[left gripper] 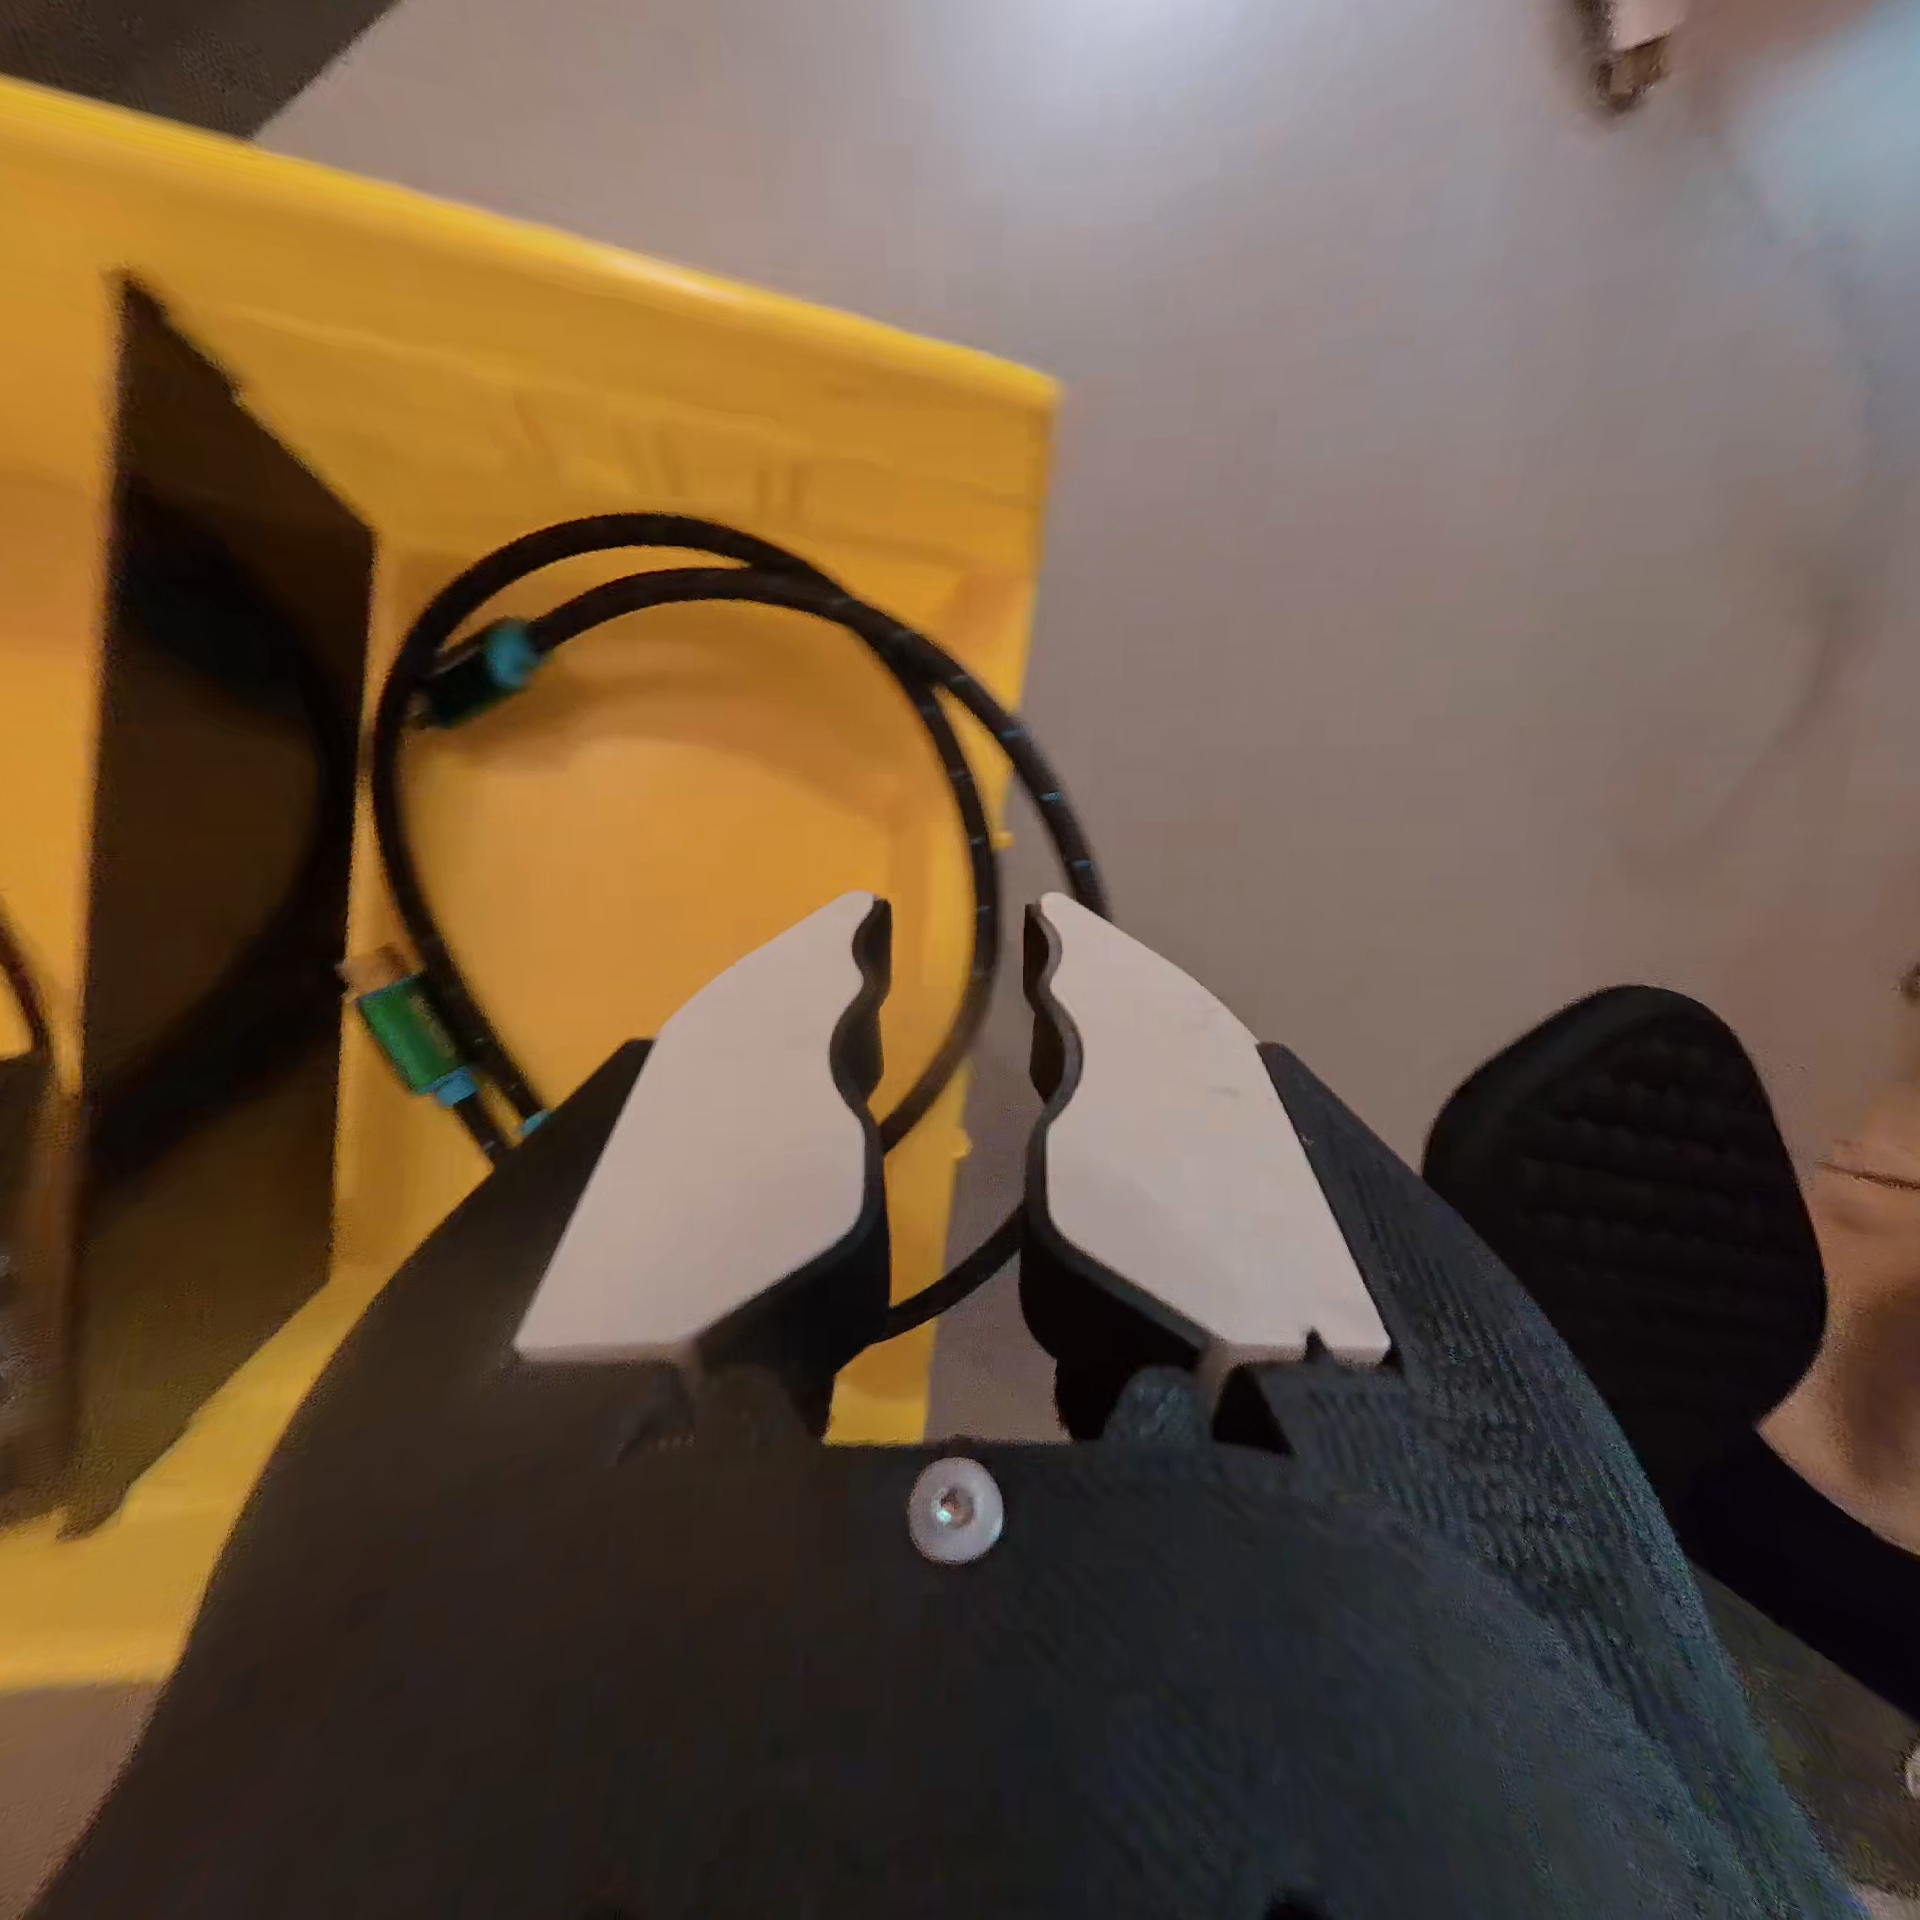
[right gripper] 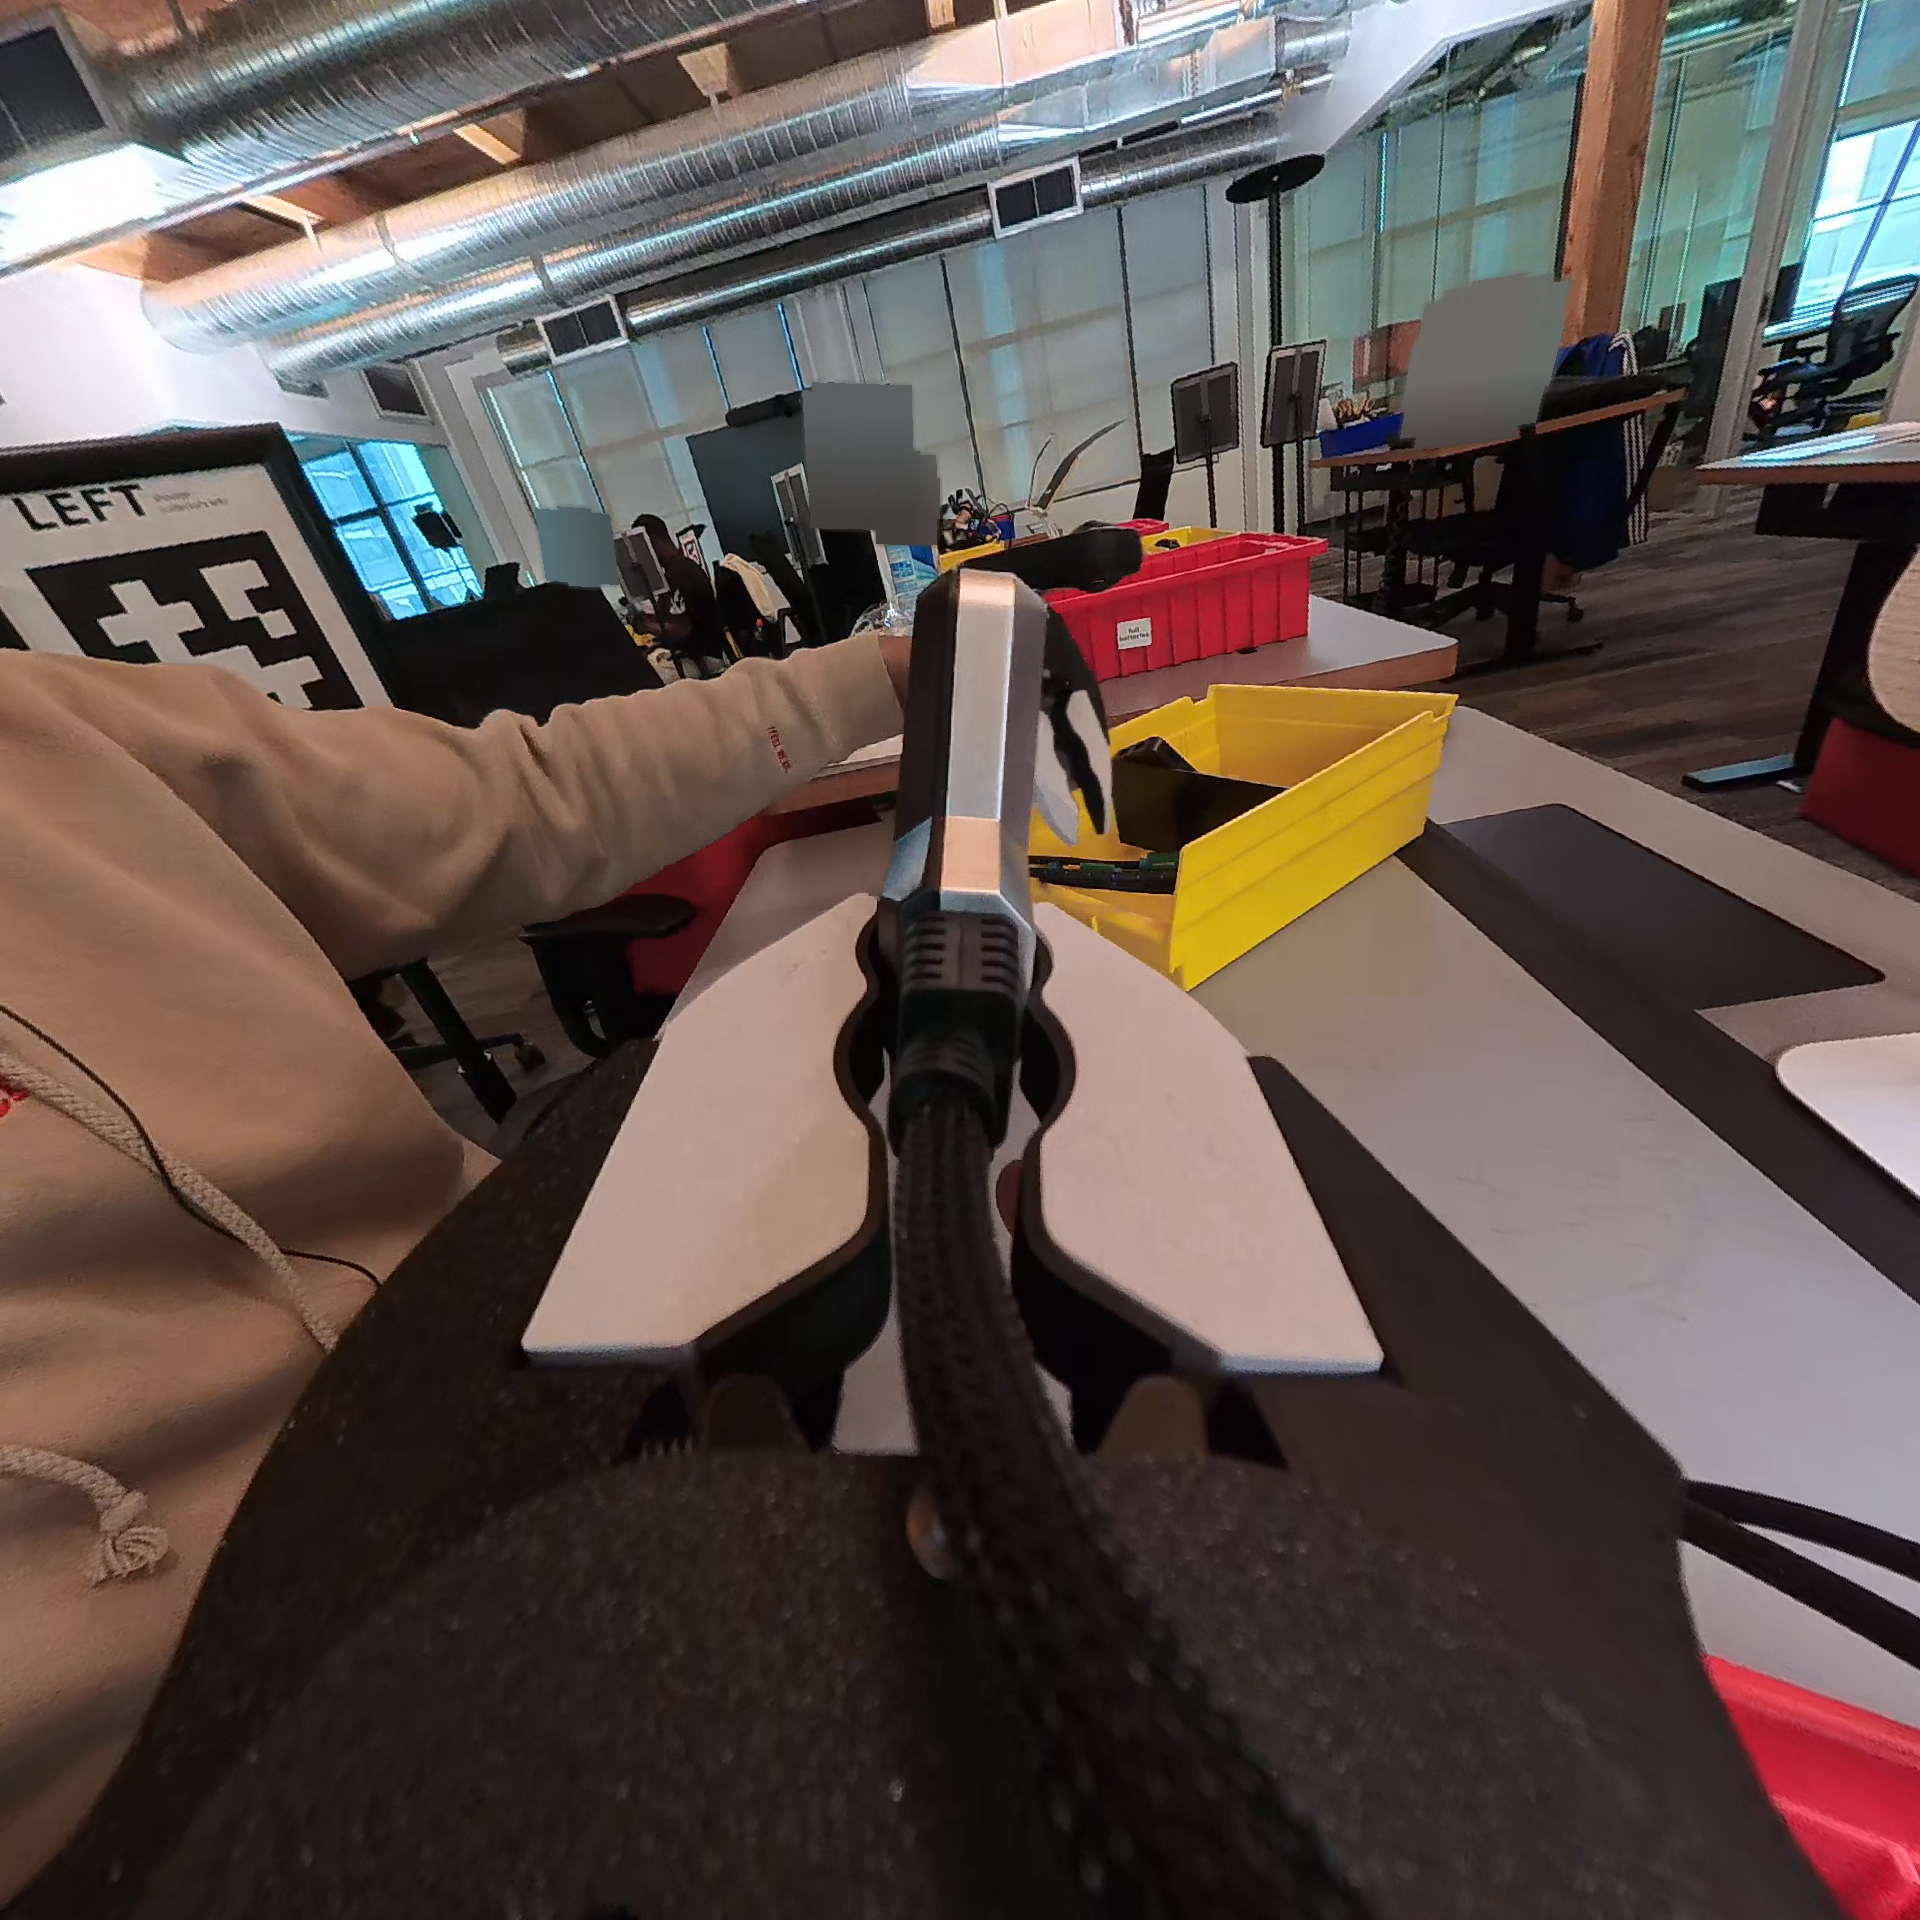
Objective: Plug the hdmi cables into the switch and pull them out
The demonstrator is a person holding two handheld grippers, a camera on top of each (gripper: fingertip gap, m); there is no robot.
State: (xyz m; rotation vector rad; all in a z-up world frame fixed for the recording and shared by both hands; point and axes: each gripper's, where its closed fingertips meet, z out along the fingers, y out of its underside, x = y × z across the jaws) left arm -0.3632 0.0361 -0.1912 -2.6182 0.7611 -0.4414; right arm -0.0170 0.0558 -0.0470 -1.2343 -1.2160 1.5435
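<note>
Right tongs [right gripper: 956, 935] clamp a braided cable [right gripper: 966, 1226] over the grey counter [right gripper: 1455, 1143]; left tongs [left gripper: 956, 914] gape narrowly above a yellow bin [left gripper: 644, 436], open office behind.

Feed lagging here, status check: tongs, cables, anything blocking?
Left tongs open over yellow bin, empty. Right tongs shut on switch, braided cable attached. Coiled cable loose in bin. Nothing blocking.
</note>
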